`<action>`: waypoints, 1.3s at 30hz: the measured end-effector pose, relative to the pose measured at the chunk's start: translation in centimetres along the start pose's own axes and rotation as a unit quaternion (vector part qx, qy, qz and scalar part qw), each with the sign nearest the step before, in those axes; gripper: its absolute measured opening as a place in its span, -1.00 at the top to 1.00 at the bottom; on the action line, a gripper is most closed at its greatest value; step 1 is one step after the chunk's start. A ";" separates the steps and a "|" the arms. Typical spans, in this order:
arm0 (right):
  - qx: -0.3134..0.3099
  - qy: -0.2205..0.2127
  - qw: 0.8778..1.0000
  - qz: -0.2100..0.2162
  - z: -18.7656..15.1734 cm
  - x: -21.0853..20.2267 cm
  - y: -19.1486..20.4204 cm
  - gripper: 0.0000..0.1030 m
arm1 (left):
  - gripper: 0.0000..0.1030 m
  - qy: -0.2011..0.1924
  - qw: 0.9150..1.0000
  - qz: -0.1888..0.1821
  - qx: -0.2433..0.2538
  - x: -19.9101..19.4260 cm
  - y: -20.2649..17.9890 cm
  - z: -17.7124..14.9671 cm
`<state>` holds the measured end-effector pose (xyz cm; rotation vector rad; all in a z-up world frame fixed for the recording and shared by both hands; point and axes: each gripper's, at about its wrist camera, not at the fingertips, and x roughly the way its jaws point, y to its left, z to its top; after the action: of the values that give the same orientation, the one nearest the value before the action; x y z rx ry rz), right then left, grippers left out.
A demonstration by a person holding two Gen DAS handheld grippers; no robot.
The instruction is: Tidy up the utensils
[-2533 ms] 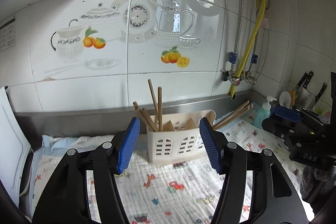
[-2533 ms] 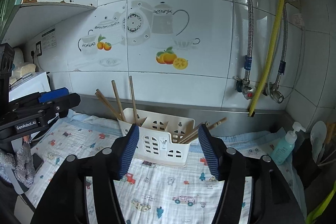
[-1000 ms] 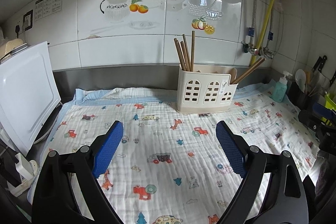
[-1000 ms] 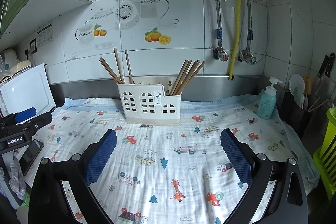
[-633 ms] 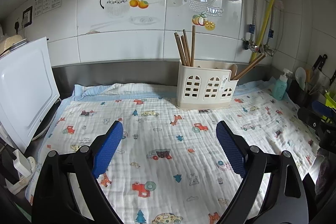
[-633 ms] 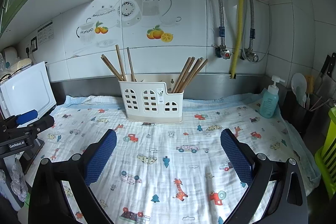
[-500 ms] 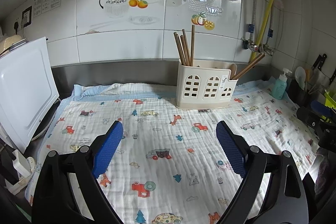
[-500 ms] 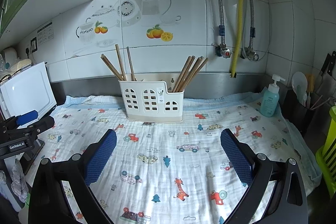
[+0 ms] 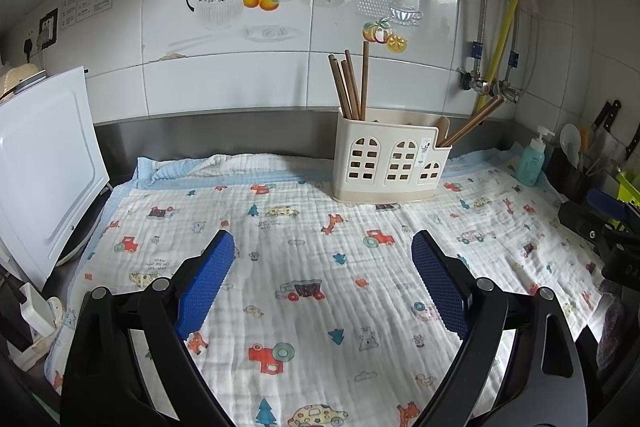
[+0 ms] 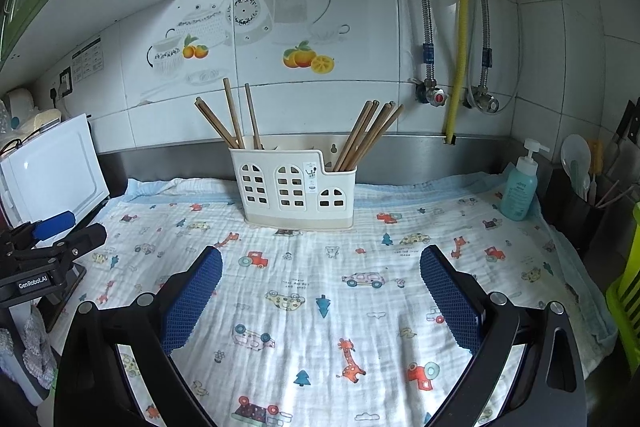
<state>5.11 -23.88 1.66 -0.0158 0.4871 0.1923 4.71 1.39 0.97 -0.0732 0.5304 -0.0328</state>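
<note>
Left wrist view: your left gripper (image 9: 323, 247) hangs over the patterned cloth (image 9: 312, 311) with jaws spread wide and nothing between them.
Ahead, the cream utensil holder (image 9: 390, 161) stands at the cloth's back edge with chopsticks (image 9: 352, 83) in its left end.

Right wrist view: your right gripper (image 10: 321, 261) is likewise wide and empty; the holder (image 10: 294, 185) carries chopsticks (image 10: 368, 133) at both ends, well apart from your jaws.

Both grippers have pulled back from the utensil caddy (image 9: 390, 163), at twelve o'clock; left gripper (image 9: 323, 243) and right gripper (image 10: 321, 258) jaws have spread wider.
</note>
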 end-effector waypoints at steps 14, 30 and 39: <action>0.004 0.007 1.000 0.001 -0.5 0.4 -0.3 -0.86 | -0.74 0.005 1.000 0.000 0.006 0.2 -0.5 -0.3; 0.004 0.017 1.000 0.004 -0.8 0.9 -0.1 -0.86 | -0.74 0.009 1.000 -0.001 0.010 0.4 -0.8 -0.5; 0.005 0.019 1.000 0.007 -1.0 1.1 -0.2 -0.86 | -0.74 0.010 1.000 -0.001 0.014 0.5 -1.2 -0.6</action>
<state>5.60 -23.93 0.24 -0.0064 0.5263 0.2029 4.84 0.17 0.34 -0.0465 0.5493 -0.0433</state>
